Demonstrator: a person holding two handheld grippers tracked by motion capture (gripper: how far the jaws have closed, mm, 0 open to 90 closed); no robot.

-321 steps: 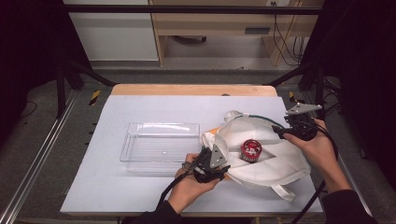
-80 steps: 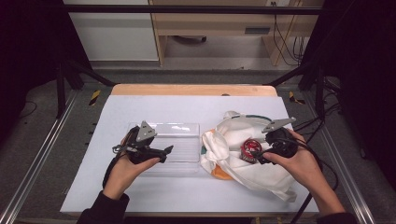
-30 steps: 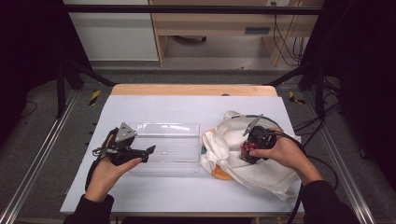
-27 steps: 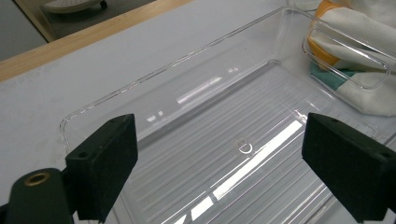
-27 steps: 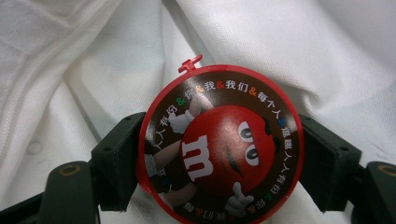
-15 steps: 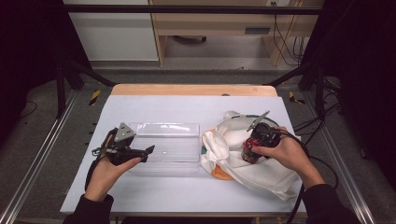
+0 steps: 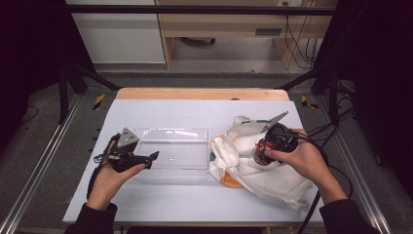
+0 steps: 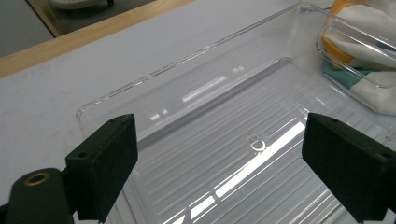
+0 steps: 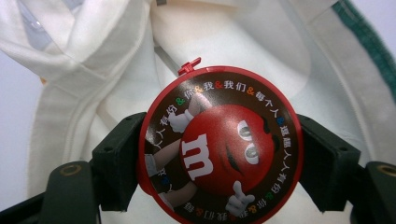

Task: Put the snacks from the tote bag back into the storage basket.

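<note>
On the desk [image 7: 195, 209] I count one clear tray [image 7: 171, 153], one white bag [image 7: 253, 168] and one red candy tub [image 9: 219, 144]. My right gripper [image 7: 265, 151] is clamped on the tub, at 3 o'clock from the tray; my left gripper [image 7: 148, 158] gapes empty at its 9 o'clock edge. Since half a second ago, nothing has visibly shifted.

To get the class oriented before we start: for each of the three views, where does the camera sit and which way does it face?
High view: above the table's near side, looking forward and down; both forearms and hands enter from below.
Left gripper view: on the left gripper, facing the clear tray, jaws wide apart.
Right gripper view: on the right gripper, facing the candy tub over the cloth bag.
The left gripper view and the high view share the tray.
</note>
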